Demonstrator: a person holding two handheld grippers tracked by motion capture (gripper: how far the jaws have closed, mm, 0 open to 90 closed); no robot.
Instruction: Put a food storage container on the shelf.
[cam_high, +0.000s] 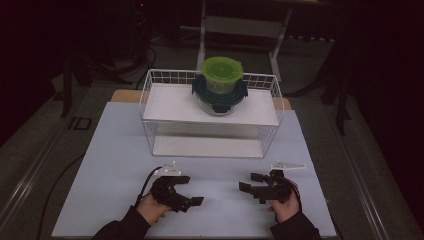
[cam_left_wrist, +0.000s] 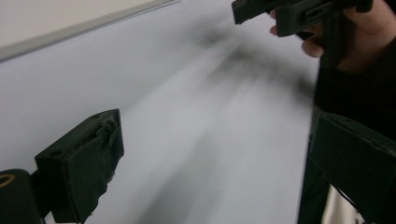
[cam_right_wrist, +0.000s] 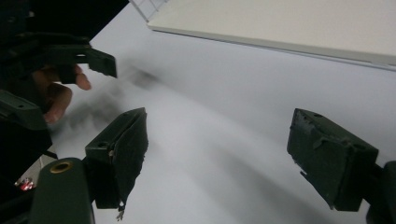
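My left gripper (cam_high: 191, 190) rests low over the pale table near its front edge, held in a hand, jaws pointing right. In its own view the left gripper (cam_left_wrist: 215, 158) is open, with bare table between its black pads (cam_left_wrist: 84, 163). My right gripper (cam_high: 251, 181) faces it from the right, jaws pointing left. The right gripper (cam_right_wrist: 224, 154) is open too, with nothing between its pads (cam_right_wrist: 327, 154). Each gripper appears in the other's view: the right gripper (cam_left_wrist: 289, 11) and the left gripper (cam_right_wrist: 79, 58).
A white wire rack (cam_high: 150, 95) with two shelves stands at the middle back of the table (cam_high: 110, 165). On its top shelf a green-lidded container (cam_high: 222, 70) sits stacked on a glass container with a dark teal lid (cam_high: 219, 97). The rack's lower board (cam_right_wrist: 280, 23) lies just beyond the grippers.
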